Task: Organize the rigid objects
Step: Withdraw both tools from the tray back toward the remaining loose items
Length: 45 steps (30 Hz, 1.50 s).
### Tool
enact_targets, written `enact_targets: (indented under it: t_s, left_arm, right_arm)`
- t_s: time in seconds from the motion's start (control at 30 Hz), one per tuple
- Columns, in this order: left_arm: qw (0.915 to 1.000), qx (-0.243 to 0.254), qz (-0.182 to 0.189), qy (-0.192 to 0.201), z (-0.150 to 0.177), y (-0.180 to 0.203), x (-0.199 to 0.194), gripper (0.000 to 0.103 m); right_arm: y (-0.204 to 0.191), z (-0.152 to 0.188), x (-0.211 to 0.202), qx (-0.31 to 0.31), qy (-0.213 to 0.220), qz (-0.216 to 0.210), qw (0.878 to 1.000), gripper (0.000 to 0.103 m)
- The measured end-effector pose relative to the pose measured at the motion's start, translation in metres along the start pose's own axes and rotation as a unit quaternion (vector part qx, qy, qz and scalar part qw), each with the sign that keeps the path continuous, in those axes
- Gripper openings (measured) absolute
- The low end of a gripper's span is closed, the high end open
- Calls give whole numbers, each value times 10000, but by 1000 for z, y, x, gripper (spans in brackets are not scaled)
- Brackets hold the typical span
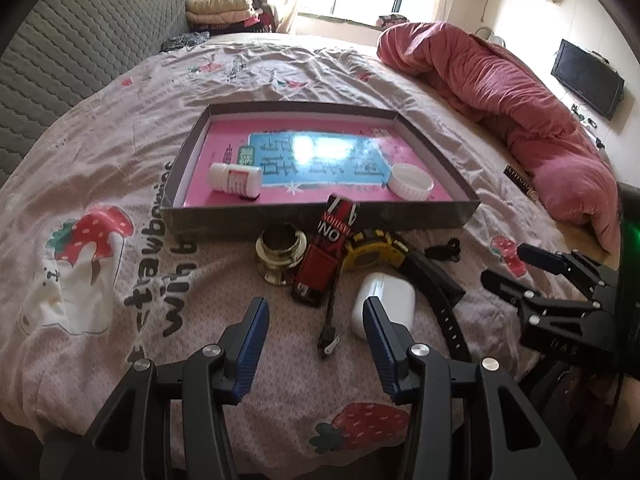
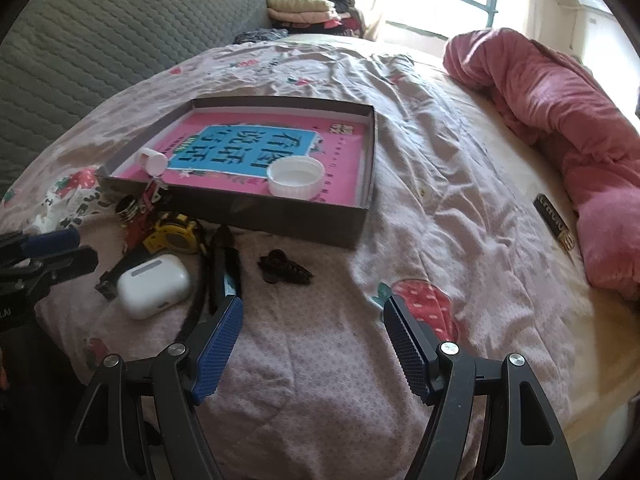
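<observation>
A shallow box tray with a pink and blue bottom lies on the bed. In it lie a white pill bottle on its side and a white lid. In front of the tray lie a brass ring, a red card box, a yellow tape measure, a white earbud case, a black watch strap and a black hair clip. My left gripper is open, just short of the earbud case. My right gripper is open over bare sheet.
A rolled pink duvet lies along the right side of the bed. A small dark comb lies beside it. A grey quilted headboard stands at the left. Folded clothes sit by the window.
</observation>
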<state>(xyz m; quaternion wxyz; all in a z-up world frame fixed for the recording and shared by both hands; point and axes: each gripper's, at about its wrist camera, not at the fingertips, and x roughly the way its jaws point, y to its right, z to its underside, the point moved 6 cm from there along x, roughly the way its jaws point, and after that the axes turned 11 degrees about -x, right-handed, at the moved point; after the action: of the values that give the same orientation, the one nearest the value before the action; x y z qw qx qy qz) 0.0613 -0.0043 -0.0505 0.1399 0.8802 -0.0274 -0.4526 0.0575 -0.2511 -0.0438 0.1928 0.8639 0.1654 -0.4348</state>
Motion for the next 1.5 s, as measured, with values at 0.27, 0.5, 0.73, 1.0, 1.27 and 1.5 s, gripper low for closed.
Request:
enact_targets:
  t_s: [0.27, 0.5, 0.73, 1.0, 1.27, 1.5]
  left_arm:
    - [9998, 10, 86, -185, 6, 0, 6, 49]
    - [9995, -96, 67, -285, 9, -4, 15, 43]
    - [9993, 14, 27, -360, 11, -2, 26, 28]
    - [9988, -27, 109, -467, 11, -2, 38, 26]
    - [9984, -146, 232, -487, 8, -3, 44, 18]
    - [9982, -165, 263, -506, 6, -3, 49, 17]
  right_arm:
    - [-3, 1, 5, -27, -107, -21, 9999, 74]
    - [-2, 2, 16, -34, -223, -31, 9997, 74]
    - [7, 2, 33, 83, -399, -7, 9992, 74]
    - [-1, -2, 48, -379, -425, 73, 9984, 74]
    - [-7, -14, 57, -772, -235, 119, 9967, 74]
    - [-12, -21, 63, -807, -181, 40, 9966, 71]
